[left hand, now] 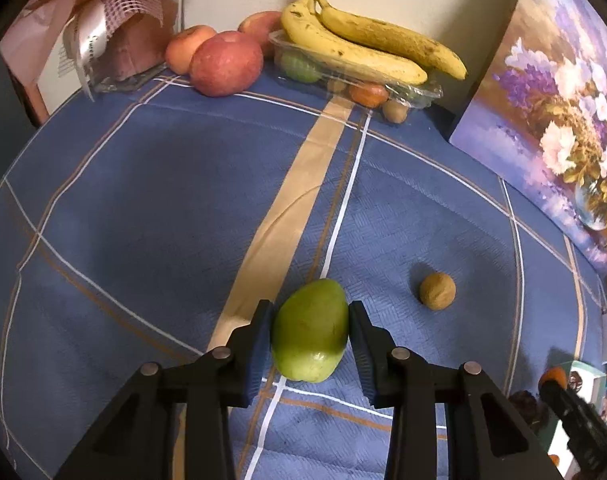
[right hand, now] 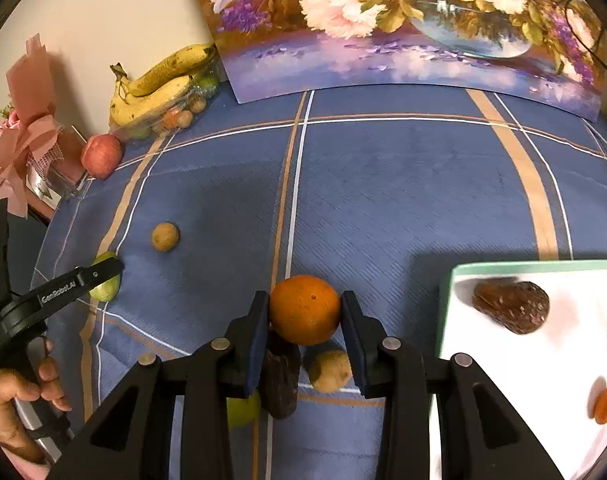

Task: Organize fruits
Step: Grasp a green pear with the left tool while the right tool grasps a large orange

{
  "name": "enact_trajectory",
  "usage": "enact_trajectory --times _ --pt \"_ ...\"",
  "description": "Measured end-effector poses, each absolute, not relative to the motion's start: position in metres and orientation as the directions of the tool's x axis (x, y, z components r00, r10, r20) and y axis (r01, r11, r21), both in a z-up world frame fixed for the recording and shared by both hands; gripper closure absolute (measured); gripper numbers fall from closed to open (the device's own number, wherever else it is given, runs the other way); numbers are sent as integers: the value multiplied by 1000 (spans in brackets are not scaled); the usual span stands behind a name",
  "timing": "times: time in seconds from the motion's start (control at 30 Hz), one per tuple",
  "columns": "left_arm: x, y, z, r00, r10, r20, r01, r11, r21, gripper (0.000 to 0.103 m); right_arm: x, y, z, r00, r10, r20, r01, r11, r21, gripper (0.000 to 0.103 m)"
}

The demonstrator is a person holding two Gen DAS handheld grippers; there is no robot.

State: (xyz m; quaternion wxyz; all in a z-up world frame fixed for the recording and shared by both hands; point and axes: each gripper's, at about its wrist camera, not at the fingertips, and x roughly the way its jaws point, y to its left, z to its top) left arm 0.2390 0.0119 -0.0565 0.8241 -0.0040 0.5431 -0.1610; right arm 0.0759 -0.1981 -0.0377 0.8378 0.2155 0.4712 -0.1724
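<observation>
On the blue checked cloth (left hand: 143, 200), clamped left gripper (left hand: 309, 330) on green fruit (left hand: 309, 332) and right gripper (right hand: 304, 312) on orange (right hand: 304, 309), evidently for sorting, white tray (right hand: 503, 272) just beside.

Desk (left hand: 143, 208) under a blue plaid cloth (right hand: 383, 184)

Apples (left hand: 225, 64), a clear tray (left hand: 407, 94) with bananas (left hand: 355, 46), a small brown fruit (left hand: 437, 291) and a leaning flower painting (right hand: 403, 28) sit on it.
</observation>
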Motion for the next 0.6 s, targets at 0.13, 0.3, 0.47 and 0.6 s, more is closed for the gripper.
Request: enact_trajectory --times 0.13,0.3,0.47,0.6 --pt "233 17 -39 385 -283 -878 250 948 -196 63 63 -196 -32 506 -86 -858 500 840 211 66" --pt "217 15 -12 423 -301 -855 266 943 -200 63 45 -193 -21 524 -97 -846 506 834 218 66" --pt "199 5 15 462 -310 -831 305 935 -180 63 26 -192 -10 535 -109 -838 510 832 217 66" --pt "182 -7 31 487 -305 -818 331 932 -150 63 8 -196 -3 537 -126 -834 519 829 208 66"
